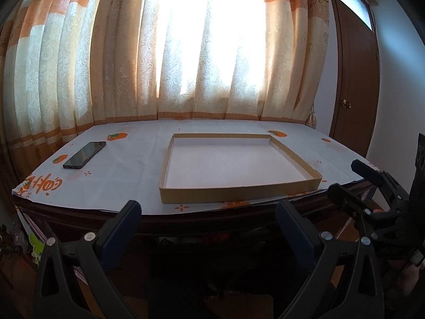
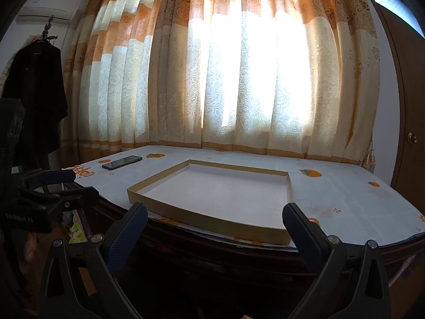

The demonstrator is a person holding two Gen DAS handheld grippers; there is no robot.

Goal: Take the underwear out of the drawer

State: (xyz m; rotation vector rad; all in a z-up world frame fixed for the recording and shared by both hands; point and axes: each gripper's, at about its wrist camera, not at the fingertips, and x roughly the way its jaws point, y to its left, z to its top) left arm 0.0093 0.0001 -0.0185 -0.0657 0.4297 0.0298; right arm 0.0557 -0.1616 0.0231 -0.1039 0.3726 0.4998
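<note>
Cardboard box lid (image 1: 240,171), shallow and brown-walled with a white floor, lies on the surface (image 1: 127,164) near its front edge, on a white cloth printed with orange persimmons. A black smartphone (image 1: 84,155) rests face up toward the front left corner, well apart from the lid. Left gripper (image 1: 208,219) and right gripper (image 2: 215,220) both hover before the front edge, fingers (image 1: 122,226) spread wide and holding nothing. Patterned orange-and-cream curtains (image 1: 202,47) hang behind the surface. Neither underwear nor a drawer can be made out; the space under the surface is too dark.
</note>
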